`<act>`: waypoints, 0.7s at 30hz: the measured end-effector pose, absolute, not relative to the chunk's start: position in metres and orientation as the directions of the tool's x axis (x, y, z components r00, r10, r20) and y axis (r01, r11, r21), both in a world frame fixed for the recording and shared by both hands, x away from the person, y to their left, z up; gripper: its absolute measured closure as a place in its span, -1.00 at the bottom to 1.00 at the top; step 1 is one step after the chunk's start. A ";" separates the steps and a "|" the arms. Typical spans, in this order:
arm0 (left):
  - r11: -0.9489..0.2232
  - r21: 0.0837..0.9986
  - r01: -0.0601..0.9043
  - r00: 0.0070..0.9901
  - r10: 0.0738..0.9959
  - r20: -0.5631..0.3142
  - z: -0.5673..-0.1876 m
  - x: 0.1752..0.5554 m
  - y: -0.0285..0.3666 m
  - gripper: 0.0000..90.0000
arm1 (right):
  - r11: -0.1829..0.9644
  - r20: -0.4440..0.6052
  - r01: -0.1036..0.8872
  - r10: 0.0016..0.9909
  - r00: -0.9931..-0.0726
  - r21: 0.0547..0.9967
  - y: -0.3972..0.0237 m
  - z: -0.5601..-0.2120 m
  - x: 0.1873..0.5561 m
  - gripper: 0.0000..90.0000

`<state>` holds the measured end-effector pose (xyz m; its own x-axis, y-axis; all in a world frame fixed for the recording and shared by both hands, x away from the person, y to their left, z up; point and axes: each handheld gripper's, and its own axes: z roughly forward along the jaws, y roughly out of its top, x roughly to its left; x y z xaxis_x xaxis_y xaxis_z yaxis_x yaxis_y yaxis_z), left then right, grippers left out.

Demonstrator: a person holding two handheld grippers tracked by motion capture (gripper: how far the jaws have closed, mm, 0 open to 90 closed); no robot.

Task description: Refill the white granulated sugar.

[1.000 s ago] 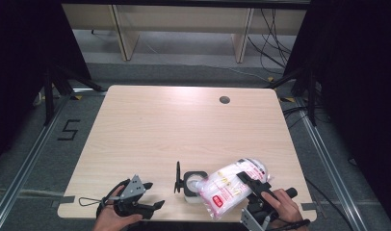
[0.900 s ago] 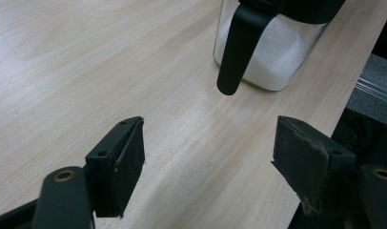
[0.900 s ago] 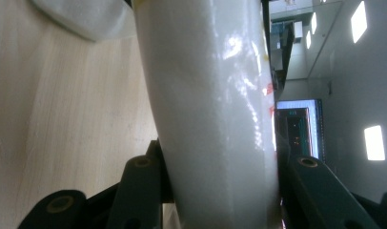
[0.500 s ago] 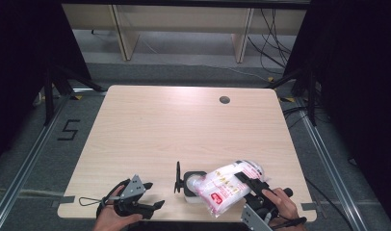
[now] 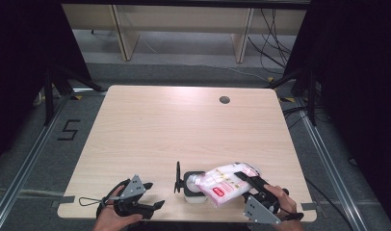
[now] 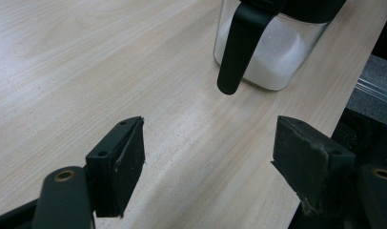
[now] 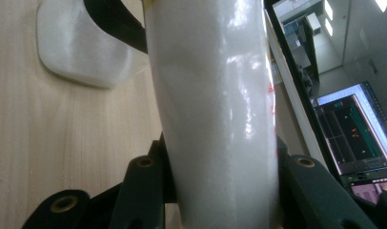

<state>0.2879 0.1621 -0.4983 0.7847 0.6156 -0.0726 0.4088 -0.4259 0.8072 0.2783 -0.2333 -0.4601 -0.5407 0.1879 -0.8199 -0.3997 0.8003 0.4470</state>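
- Right tongs (image 5: 250, 182) clamp a white bag (image 5: 227, 182) of white powder, tilted, its mouth over the open jar (image 5: 192, 191).
- Jar is clear, partly filled with white grains, black lid (image 5: 177, 177) flipped up at its left side; it stands near the counter's (image 5: 184, 125) front edge, between the two hands.
- Left tongs (image 6: 208, 157) released, jaws wide apart, empty, low over the counter just left of the jar.
- Left hand (image 5: 111, 219) at the front-left corner.

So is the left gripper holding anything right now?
No, the left gripper is open over bare table, short of the jar.
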 end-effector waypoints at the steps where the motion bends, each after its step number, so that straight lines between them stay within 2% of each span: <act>1: -0.427 0.807 0.409 0.785 0.615 -0.073 -0.498 0.288 0.162 -0.43 | 0.794 -0.817 -0.405 0.189 -0.545 0.454 -0.234 -0.460 0.280 0.43; 2: -0.430 0.805 0.409 0.786 0.614 -0.071 -0.498 0.288 0.162 -0.43 | 0.789 -0.791 -0.372 0.222 -0.571 0.490 -0.234 -0.462 0.280 0.43; 6: -0.427 0.807 0.408 0.786 0.614 -0.072 -0.498 0.288 0.162 -0.43 | 0.764 -0.763 -0.365 0.245 -0.598 0.532 -0.235 -0.462 0.287 0.44; 8: -0.415 0.811 0.412 0.781 0.619 -0.080 -0.499 0.288 0.162 -0.42 | 0.743 -0.728 -0.330 0.296 -0.618 0.582 -0.235 -0.462 0.288 0.44; 17: -0.448 0.789 0.420 0.780 0.623 -0.061 -0.498 0.288 0.164 -0.42 | 0.701 -0.679 -0.319 0.315 -0.664 0.638 -0.238 -0.466 0.301 0.45; 21: -0.404 0.809 0.428 0.772 0.628 -0.095 -0.499 0.287 0.161 -0.42 | 0.659 -0.622 -0.281 0.361 -0.695 0.697 -0.241 -0.468 0.308 0.45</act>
